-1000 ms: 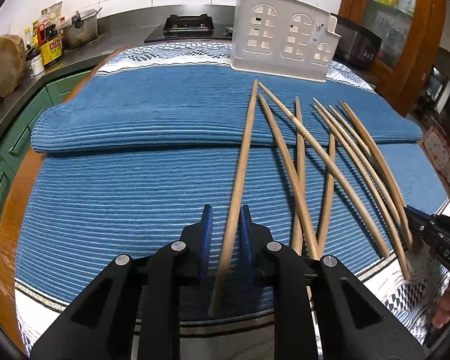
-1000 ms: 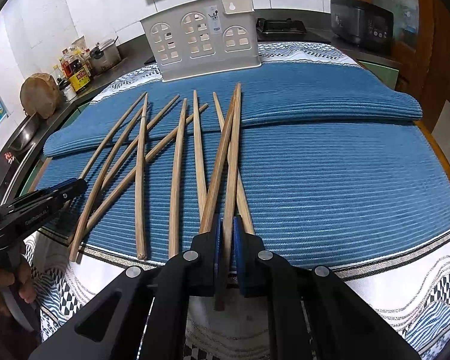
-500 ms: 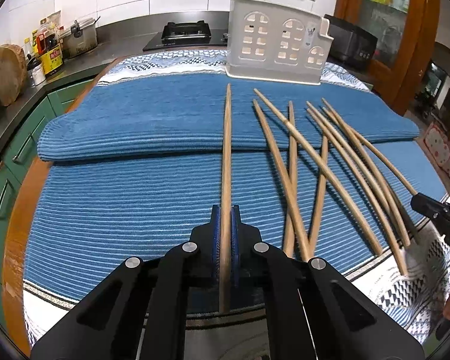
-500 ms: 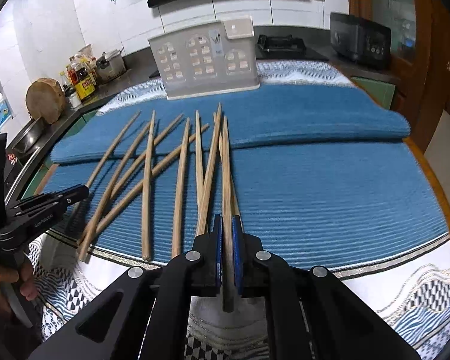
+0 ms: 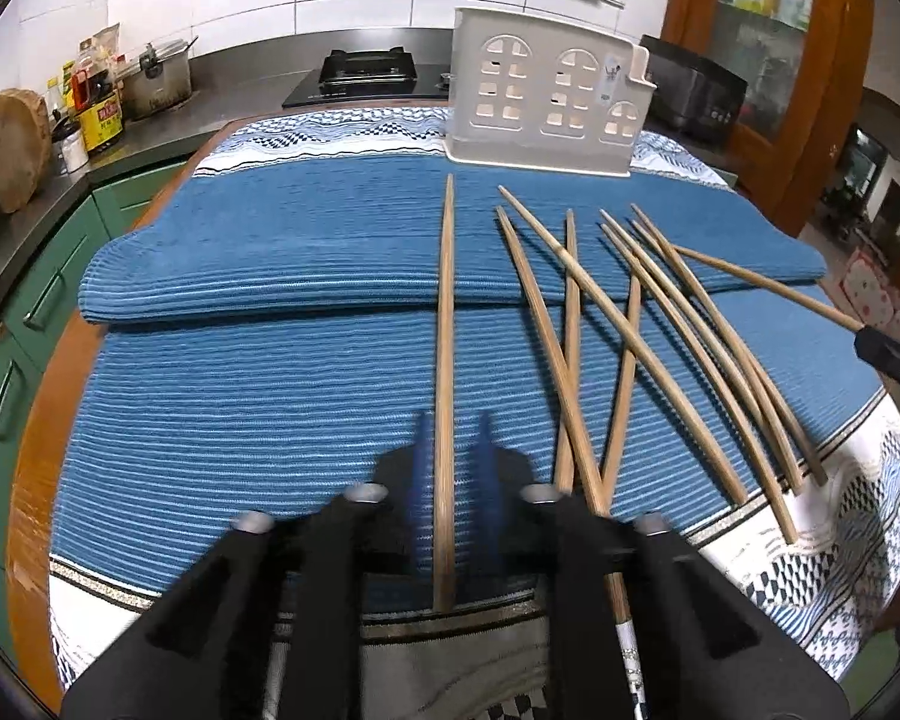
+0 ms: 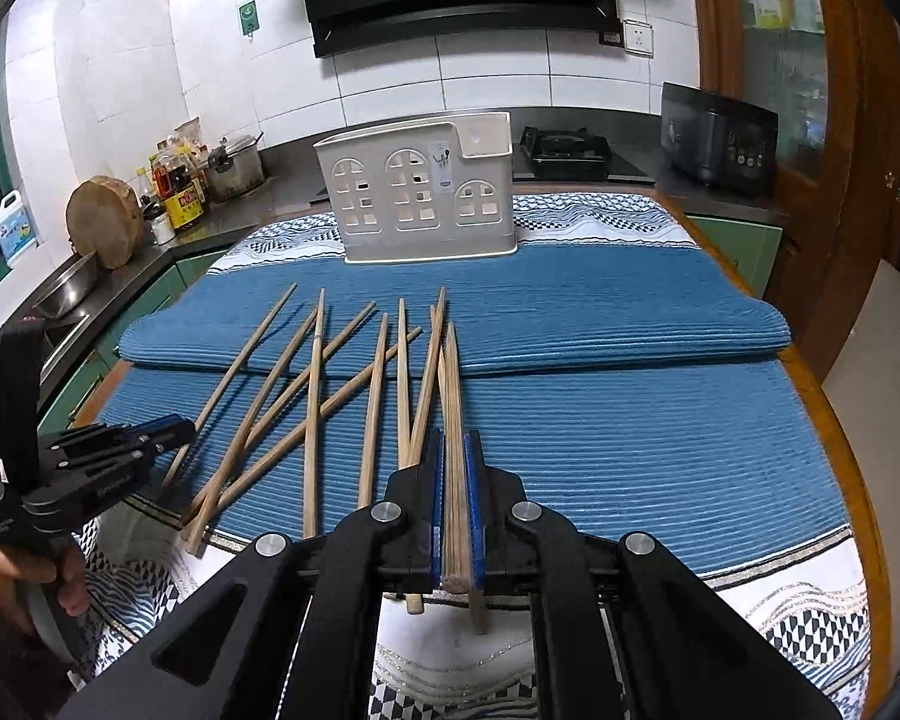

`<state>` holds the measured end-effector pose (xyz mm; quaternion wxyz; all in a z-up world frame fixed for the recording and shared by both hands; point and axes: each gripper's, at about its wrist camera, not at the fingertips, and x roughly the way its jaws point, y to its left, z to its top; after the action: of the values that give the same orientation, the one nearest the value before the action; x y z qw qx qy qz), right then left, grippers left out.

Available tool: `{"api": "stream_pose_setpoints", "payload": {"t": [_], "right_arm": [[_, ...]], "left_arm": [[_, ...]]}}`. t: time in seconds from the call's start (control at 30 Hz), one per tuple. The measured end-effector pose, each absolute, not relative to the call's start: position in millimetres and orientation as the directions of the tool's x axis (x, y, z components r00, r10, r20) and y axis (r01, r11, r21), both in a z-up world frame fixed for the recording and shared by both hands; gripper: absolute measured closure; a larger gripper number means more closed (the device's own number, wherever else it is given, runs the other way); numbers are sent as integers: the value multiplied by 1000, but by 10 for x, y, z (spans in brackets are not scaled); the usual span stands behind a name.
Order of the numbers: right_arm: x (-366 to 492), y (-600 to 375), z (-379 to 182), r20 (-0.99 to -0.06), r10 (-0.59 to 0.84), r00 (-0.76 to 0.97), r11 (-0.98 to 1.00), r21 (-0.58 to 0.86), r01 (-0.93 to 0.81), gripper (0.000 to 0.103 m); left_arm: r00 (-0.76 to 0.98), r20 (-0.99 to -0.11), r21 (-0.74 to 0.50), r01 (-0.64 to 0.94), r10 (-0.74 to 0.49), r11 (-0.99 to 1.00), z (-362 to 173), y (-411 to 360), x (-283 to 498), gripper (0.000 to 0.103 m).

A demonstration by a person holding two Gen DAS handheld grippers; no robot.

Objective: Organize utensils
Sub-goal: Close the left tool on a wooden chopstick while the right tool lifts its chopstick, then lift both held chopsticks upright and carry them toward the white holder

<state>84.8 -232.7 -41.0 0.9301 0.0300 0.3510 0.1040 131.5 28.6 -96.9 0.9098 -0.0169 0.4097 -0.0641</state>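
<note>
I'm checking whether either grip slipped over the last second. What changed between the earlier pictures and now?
The left gripper clamped a chopstick half a second ago, straightening it; its jaws have just been opening, so the stick now lies loose between them. The right gripper stayed shut on its chopstick and lifted it, tip clear of the blue mat. The loose chopsticks and white holder stayed put.

Chopsticks (image 5: 630,324) lie fanned on the mat (image 5: 240,396), right of the left gripper (image 5: 453,468); holder (image 5: 546,102) stands beyond.
</note>
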Motion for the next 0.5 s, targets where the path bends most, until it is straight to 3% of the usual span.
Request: {"api": "stream_pose_setpoints", "payload": {"t": [0.27, 0.37, 0.5], "right_arm": [[842, -2309, -327, -630, 216, 746, 976, 114, -187, 96], [853, -2302, -297, -624, 218, 751, 975, 108, -193, 96], [854, -2295, -254, -617, 216, 757, 975, 94, -202, 96]], "left_arm": [[611, -779, -90, 111, -139, 990, -1098, 296, 1401, 81], [610, -782, -85, 97, -127, 992, -1100, 311, 1419, 94], [609, -785, -73, 89, -112, 993, -1085, 317, 1435, 98]]}}
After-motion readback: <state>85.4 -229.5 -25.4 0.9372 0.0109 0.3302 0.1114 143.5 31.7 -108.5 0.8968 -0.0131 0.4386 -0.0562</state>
